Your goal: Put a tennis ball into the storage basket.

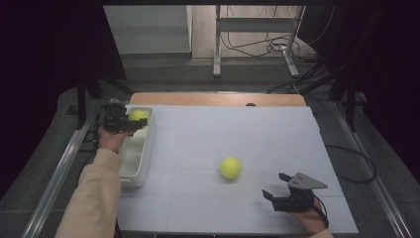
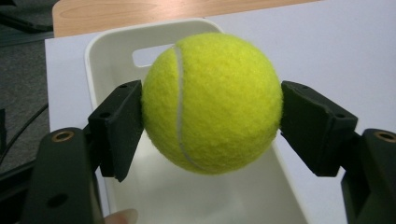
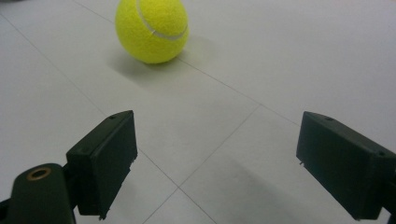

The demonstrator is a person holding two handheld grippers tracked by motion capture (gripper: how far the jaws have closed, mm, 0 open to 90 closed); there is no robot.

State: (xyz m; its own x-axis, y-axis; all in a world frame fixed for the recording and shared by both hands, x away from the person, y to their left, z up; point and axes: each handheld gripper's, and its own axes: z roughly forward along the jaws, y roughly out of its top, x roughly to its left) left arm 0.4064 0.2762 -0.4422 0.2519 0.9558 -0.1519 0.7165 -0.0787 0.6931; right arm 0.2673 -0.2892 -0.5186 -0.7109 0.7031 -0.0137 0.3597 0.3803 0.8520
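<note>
A yellow tennis ball (image 2: 210, 102) sits between the black pads of my left gripper (image 2: 211, 116), which is shut on it, both pads touching its sides. It hangs over the far end of a white plastic bin (image 2: 112, 51) at the table's left; in the high view the ball (image 1: 138, 114) and the left gripper (image 1: 134, 121) are above the bin (image 1: 132, 166). A second tennis ball (image 1: 230, 167) lies on the white table, also seen as the ball (image 3: 152, 29) ahead of my right gripper (image 3: 215, 158). The right gripper (image 1: 274, 184) rests near the front right, open and with nothing between its pads.
The white tabletop (image 1: 223, 129) has a wooden strip (image 1: 218, 98) along its far edge. Metal rails (image 1: 59, 168) run along both sides. A frame's legs and loose cables (image 1: 267, 47) lie on the floor beyond the table.
</note>
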